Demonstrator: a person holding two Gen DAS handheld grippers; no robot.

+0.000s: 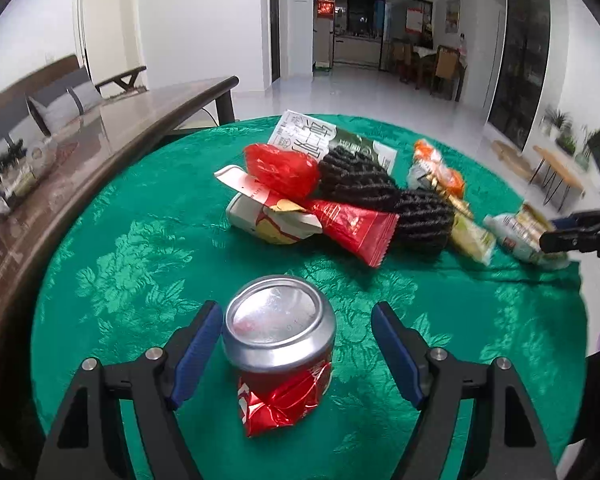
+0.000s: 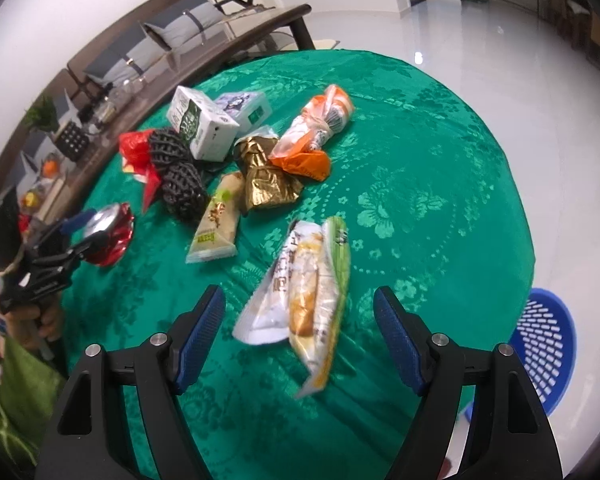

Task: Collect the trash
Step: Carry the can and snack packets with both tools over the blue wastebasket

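Observation:
A crushed red drink can (image 1: 280,360) with a silver top stands on the green-clothed round table (image 1: 140,260). My left gripper (image 1: 298,312) is open around it: the left pad sits right at the can's side, and the right pad stands clear of it. In the right wrist view a pale bread wrapper (image 2: 304,300) lies flat between the fingers of my right gripper (image 2: 299,294), which is open with neither pad touching it. That view also shows the can (image 2: 112,232) at the far left.
A heap of trash lies mid-table: red wrappers (image 1: 352,228), black mesh sleeves (image 1: 380,192), a white-green carton (image 2: 200,124), an orange bag (image 2: 316,136), a gold wrapper (image 2: 268,180). A blue basket (image 2: 544,344) stands on the floor at right. A long brown table (image 1: 100,140) runs along the left.

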